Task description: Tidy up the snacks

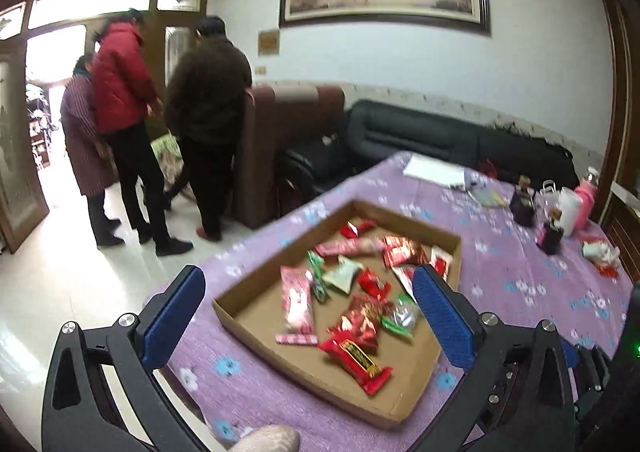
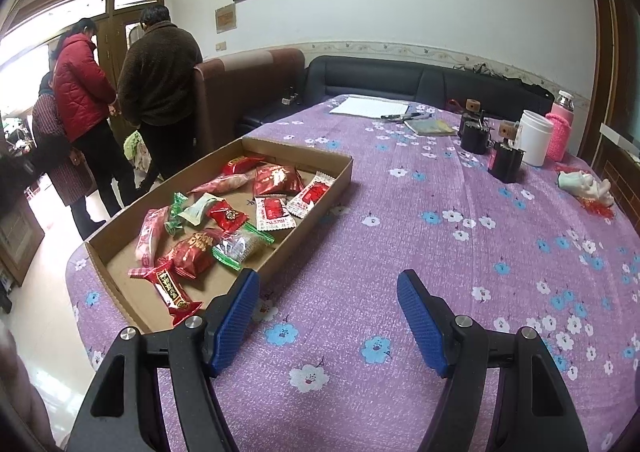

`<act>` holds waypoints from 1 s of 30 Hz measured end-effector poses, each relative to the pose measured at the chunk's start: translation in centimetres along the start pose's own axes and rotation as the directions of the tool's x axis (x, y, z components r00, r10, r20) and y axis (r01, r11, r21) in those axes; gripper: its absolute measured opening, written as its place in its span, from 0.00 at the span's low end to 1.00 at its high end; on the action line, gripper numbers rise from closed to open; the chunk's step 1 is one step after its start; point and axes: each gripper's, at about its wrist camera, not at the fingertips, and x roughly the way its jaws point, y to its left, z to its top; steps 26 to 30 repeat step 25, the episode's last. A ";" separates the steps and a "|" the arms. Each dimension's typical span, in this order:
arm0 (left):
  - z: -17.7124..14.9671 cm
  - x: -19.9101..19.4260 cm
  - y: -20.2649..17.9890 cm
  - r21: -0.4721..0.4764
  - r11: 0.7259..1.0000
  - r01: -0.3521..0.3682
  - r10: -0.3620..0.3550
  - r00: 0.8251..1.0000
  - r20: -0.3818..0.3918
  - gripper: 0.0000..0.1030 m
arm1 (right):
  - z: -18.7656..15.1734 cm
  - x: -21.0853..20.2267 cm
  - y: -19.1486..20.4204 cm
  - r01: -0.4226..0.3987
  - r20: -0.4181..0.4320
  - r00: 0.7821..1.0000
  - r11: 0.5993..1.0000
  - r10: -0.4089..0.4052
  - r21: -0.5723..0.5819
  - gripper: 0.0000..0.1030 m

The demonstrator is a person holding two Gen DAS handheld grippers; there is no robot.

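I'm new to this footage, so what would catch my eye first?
A shallow cardboard tray of red, pink and green snack packets lies on the purple flowered tablecloth, near its left edge. Beyond it, three people stand by the doorway. The open blue-padded grippers, left gripper and right gripper, hold nothing.

Wide bare stretch of purple tablecloth (image 2: 400,220) right of the cardboard tray (image 2: 320,188), open for passage. Far right corner is crowded: black holders (image 2: 505,162), white cup (image 2: 535,138), pink bottle (image 2: 560,128). Tray's low walls ring the snacks (image 2: 224,220).
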 end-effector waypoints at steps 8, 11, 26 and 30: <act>-1.3 1.8 -1.0 0.001 1.000 -0.023 0.023 0.991 -0.133 1.00 | 0.0 -0.5 0.7 0.011 0.022 1.000 0.999 -0.010 -0.047 0.75; -1.6 2.3 -0.6 -0.016 1.000 -0.018 0.015 0.985 -0.169 1.00 | 0.0 -0.5 1.1 0.010 0.023 1.000 0.998 -0.008 -0.065 0.75; -1.8 3.7 0.7 -0.033 0.999 -0.033 0.024 0.970 -0.243 1.00 | -0.2 -0.5 3.6 -0.017 0.014 1.000 0.990 0.019 -0.141 0.76; -1.8 3.7 0.7 -0.033 0.999 -0.033 0.024 0.970 -0.243 1.00 | -0.2 -0.5 3.6 -0.017 0.014 1.000 0.990 0.019 -0.141 0.76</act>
